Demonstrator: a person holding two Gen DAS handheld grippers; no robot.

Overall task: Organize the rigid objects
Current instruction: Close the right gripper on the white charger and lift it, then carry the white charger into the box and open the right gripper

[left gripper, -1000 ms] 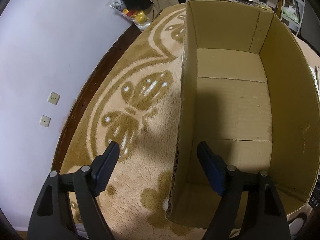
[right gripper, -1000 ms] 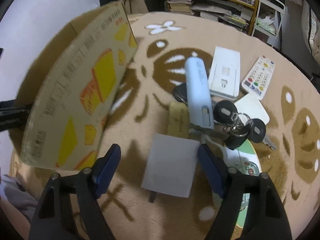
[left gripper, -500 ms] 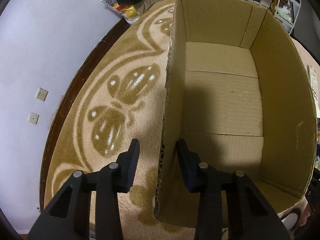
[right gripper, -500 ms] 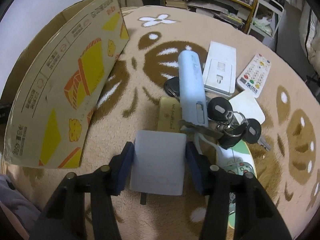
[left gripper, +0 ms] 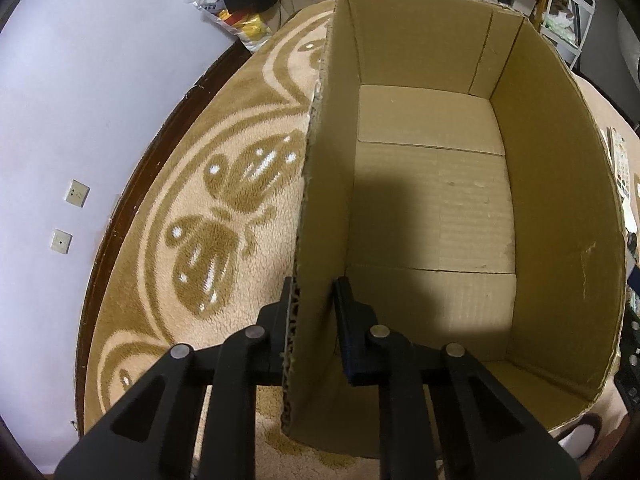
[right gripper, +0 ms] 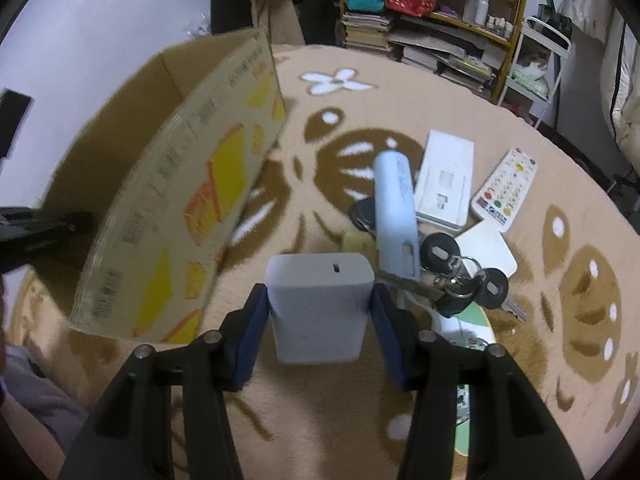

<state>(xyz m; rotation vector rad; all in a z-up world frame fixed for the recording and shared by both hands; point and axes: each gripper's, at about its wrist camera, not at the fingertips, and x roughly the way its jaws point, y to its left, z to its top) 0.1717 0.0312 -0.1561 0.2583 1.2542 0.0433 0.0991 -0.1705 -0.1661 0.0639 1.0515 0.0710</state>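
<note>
An open cardboard box (left gripper: 432,208) stands on the rug, nothing inside it. My left gripper (left gripper: 314,300) is shut on the box's near left wall (left gripper: 316,280), one finger outside and one inside. In the right wrist view the same box (right gripper: 180,200) shows its printed yellow side at the left. My right gripper (right gripper: 320,312) is shut on a grey rectangular power bank (right gripper: 320,308), lifted off the rug. Beyond it lie a light blue case (right gripper: 394,216), black keys (right gripper: 464,276), a white box (right gripper: 444,184) and a white remote (right gripper: 506,188).
The patterned beige rug (left gripper: 224,216) meets a dark wooden edge and a white wall (left gripper: 80,92) on the left. Shelves with books and bottles (right gripper: 440,28) stand at the back. A white card (right gripper: 486,248) and a green disc (right gripper: 472,328) lie near the keys.
Both grippers went from open to shut: the left closed on the box wall, the right closed on the grey power bank and lifted it from the rug.
</note>
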